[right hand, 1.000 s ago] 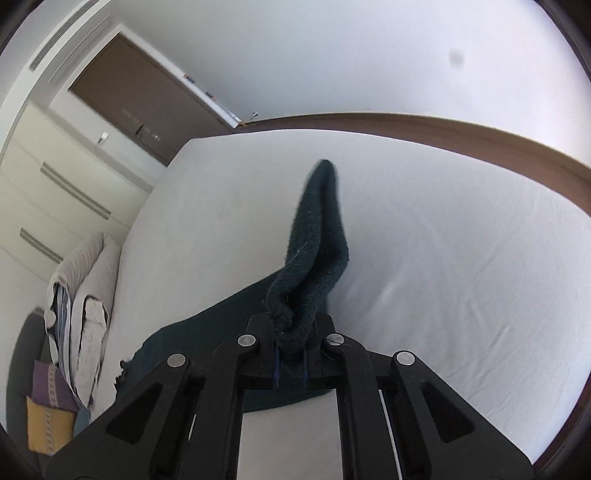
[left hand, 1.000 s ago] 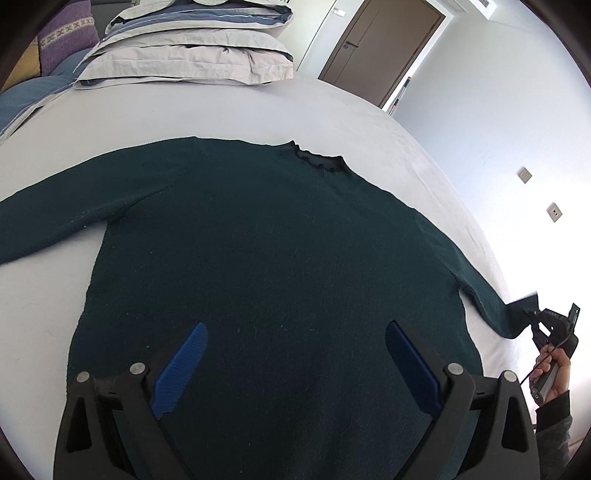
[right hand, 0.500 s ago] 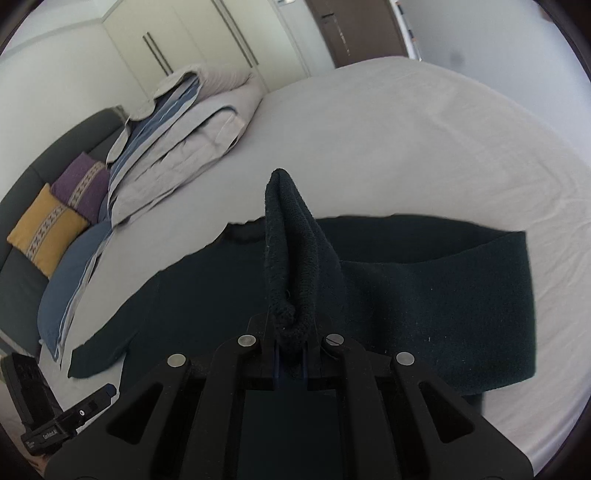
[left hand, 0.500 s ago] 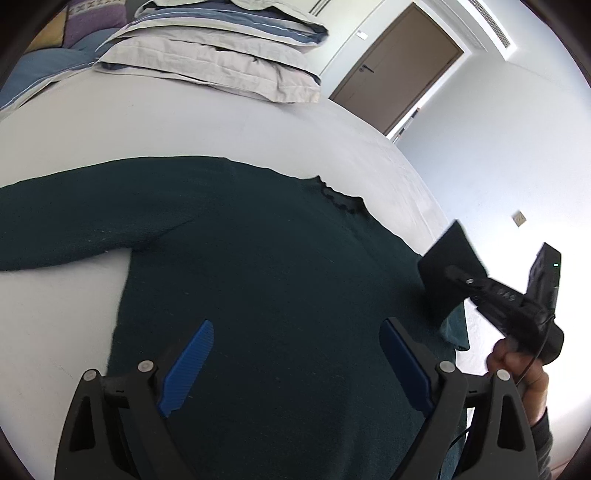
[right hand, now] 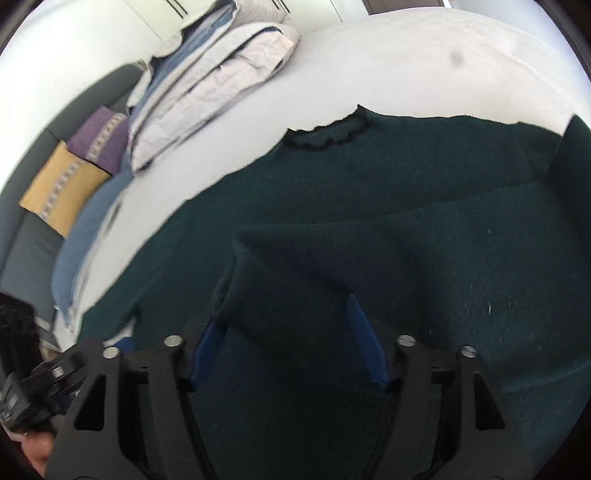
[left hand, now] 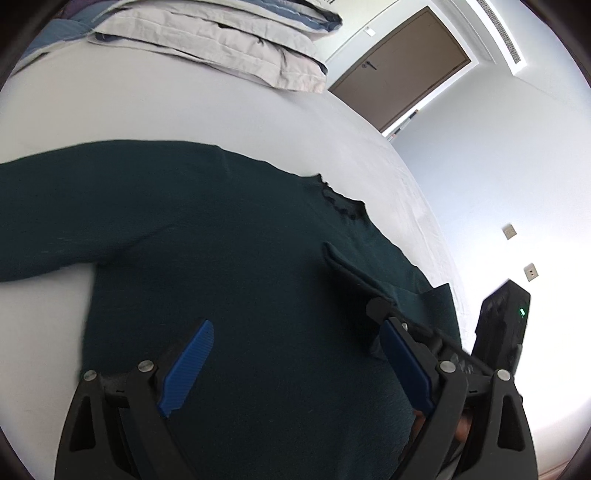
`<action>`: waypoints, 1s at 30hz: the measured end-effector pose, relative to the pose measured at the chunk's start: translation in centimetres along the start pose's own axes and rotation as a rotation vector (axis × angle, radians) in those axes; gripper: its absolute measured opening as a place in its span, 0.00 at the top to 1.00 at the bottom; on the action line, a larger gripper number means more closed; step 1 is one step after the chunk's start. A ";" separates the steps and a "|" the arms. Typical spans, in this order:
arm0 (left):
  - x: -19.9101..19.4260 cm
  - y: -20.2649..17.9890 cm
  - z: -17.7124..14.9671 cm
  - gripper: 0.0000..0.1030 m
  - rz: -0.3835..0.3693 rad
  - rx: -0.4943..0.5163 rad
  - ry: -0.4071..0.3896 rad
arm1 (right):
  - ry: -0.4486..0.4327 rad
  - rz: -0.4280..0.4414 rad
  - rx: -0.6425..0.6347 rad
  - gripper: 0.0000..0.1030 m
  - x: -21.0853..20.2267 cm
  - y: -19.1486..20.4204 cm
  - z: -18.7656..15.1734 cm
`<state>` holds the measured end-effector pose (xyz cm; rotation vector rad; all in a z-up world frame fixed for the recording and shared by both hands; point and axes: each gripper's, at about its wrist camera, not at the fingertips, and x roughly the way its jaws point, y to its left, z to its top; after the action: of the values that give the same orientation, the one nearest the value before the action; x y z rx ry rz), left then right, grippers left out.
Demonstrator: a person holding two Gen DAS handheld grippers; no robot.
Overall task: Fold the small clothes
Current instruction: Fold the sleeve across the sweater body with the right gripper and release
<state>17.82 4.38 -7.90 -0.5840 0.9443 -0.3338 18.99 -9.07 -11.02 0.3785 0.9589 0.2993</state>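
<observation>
A dark green sweater (left hand: 240, 258) lies flat on the white bed (left hand: 184, 103), its frilled collar (right hand: 328, 136) toward the pillows. Its right sleeve (right hand: 369, 251) is folded across the chest. My right gripper (right hand: 286, 332) hangs low over that sleeve with its jaws opening. The cuff lies between the blue pads (right hand: 365, 343), and they do not press on it. In the left wrist view the folded sleeve (left hand: 354, 273) ends beside the right gripper's black body (left hand: 502, 325). My left gripper (left hand: 295, 325) hovers open over the sweater's body, holding nothing.
Folded grey and blue bedding (left hand: 221, 33) is stacked at the head of the bed. A yellow cushion (right hand: 66, 184) and a purple cushion (right hand: 99, 140) rest on a dark sofa beside it. A brown door (left hand: 399, 70) stands past the far corner. White wall lies beyond the bed's right edge.
The right gripper carried the sleeve from the bed's right edge over onto the sweater's chest, and its jaws have parted from the cuff. The left gripper shifted and rolled over the sweater.
</observation>
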 end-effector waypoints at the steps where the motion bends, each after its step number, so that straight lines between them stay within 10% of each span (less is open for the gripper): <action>1: 0.7 -0.3 0.1 0.09 -0.009 -0.001 0.013 | -0.006 -0.002 -0.005 0.36 -1.3 -0.5 0.0; 8: 6.4 -3.4 1.5 0.13 -0.020 0.012 0.100 | -0.116 0.074 0.157 0.36 -11.3 -7.3 -2.4; 20: 10.9 -5.9 3.5 0.89 0.179 0.158 0.141 | -0.291 0.005 0.313 0.38 -18.8 -16.4 -2.4; 30: 8.6 -7.1 5.0 0.91 0.184 0.252 -0.039 | -0.295 -0.121 0.380 0.38 -19.1 -22.9 2.3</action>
<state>26.64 -4.07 -7.08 -0.2700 0.8946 -0.2703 12.34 -37.77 -5.87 0.6890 0.7413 -0.0537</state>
